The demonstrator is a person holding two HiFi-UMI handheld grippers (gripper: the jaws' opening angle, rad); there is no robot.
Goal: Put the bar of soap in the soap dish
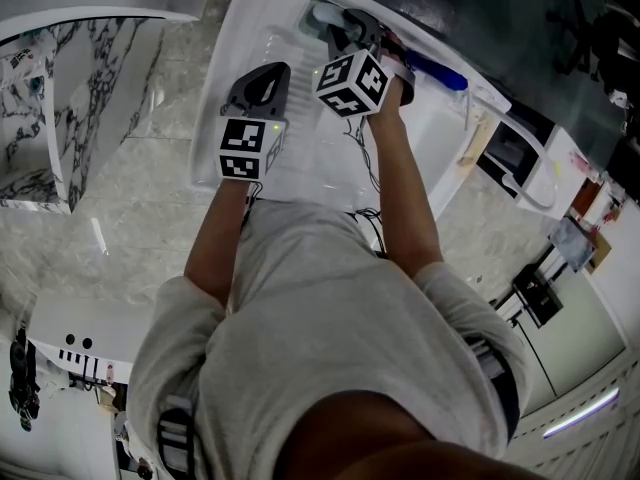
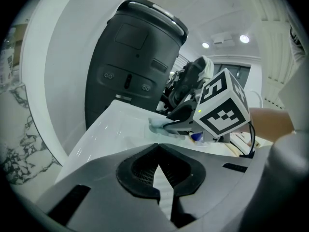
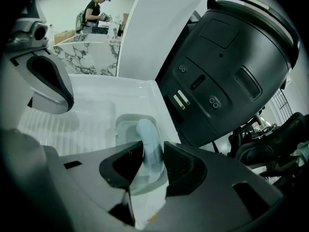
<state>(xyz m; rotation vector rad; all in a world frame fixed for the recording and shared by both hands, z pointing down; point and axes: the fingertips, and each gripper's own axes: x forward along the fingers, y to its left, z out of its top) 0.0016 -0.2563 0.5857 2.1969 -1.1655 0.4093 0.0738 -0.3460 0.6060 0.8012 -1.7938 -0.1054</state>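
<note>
A pale blue bar of soap (image 3: pixel 147 146) stands on edge between the pads of my right gripper (image 3: pixel 153 149), which is shut on it. Its far end dips into the pale soap dish (image 3: pixel 124 125) on the white ribbed board (image 3: pixel 72 124). From the head view the right gripper (image 1: pixel 338 26) reaches over the soap dish (image 1: pixel 318 12) at the board's far end. My left gripper (image 1: pixel 266 80) hovers just left of it, its jaws (image 2: pixel 158 149) shut with the tips touching and nothing between them. The left gripper view shows the right gripper (image 2: pixel 169 124) at the soap dish (image 2: pixel 155 124).
A large dark grey rounded machine (image 3: pixel 227 57) rises right behind the board's far edge (image 2: pixel 130 62). A blue-handled item (image 1: pixel 436 71) lies at the board's right. A marble counter (image 1: pixel 60 88) stands to the left. A person (image 3: pixel 94 11) stands far off.
</note>
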